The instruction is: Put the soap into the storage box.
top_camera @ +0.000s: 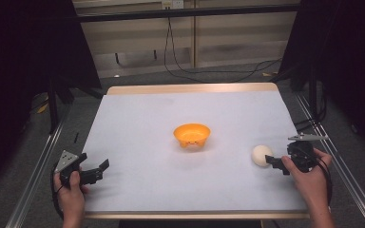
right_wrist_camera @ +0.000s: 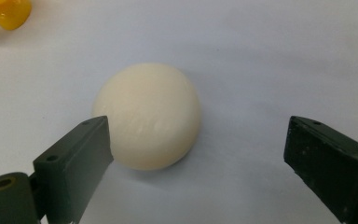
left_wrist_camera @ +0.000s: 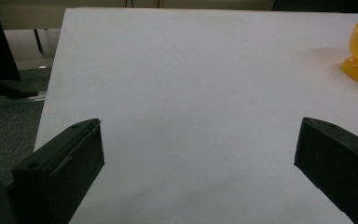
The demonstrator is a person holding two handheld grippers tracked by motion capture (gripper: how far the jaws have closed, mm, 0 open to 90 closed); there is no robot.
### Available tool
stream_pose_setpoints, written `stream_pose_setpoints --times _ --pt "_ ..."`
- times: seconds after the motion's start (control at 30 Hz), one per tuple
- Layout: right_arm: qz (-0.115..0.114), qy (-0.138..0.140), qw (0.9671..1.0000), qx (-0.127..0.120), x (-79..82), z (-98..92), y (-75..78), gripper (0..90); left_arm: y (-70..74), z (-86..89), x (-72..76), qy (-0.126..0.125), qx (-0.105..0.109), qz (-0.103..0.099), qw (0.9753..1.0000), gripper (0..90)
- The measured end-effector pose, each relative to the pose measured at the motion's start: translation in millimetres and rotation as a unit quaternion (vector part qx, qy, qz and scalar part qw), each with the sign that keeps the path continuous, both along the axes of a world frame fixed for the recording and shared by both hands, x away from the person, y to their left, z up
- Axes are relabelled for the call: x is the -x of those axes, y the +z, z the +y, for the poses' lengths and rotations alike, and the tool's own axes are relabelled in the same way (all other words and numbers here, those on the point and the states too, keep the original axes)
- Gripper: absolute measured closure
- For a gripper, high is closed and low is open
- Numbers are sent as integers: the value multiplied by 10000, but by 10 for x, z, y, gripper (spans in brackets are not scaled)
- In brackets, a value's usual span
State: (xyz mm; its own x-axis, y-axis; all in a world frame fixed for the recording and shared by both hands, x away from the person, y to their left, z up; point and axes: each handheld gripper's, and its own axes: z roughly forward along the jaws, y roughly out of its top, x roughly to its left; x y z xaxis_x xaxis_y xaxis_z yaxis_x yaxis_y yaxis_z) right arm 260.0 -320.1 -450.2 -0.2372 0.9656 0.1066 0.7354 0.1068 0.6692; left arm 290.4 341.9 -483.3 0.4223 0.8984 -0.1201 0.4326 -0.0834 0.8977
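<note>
Beside the orange bowl, right tongs gape wide around a cream ball; left tongs wide too.

Each hand-held gripper is black. The left hand-held gripper carries on top a grey three-cornered plate with small dark dots, and the right hand-held gripper has the same grey plate. A dark cable runs down from each one beside the wrist. The jaws are flat, dark blocks with small round screw holes near the corners. The forearms are bare, without sleeves.
</note>
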Motion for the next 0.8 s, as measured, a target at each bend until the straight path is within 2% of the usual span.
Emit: stream_pose_setpoints --times 0.4,0.8 --pt "79 102 9999 -85 -113 147 -3 51 0 0 -2 0 -8 9 10000 12" --pt "223 73 9996 -165 -206 296 -52 74 0 2 1 -14 5 -6 10000 12"
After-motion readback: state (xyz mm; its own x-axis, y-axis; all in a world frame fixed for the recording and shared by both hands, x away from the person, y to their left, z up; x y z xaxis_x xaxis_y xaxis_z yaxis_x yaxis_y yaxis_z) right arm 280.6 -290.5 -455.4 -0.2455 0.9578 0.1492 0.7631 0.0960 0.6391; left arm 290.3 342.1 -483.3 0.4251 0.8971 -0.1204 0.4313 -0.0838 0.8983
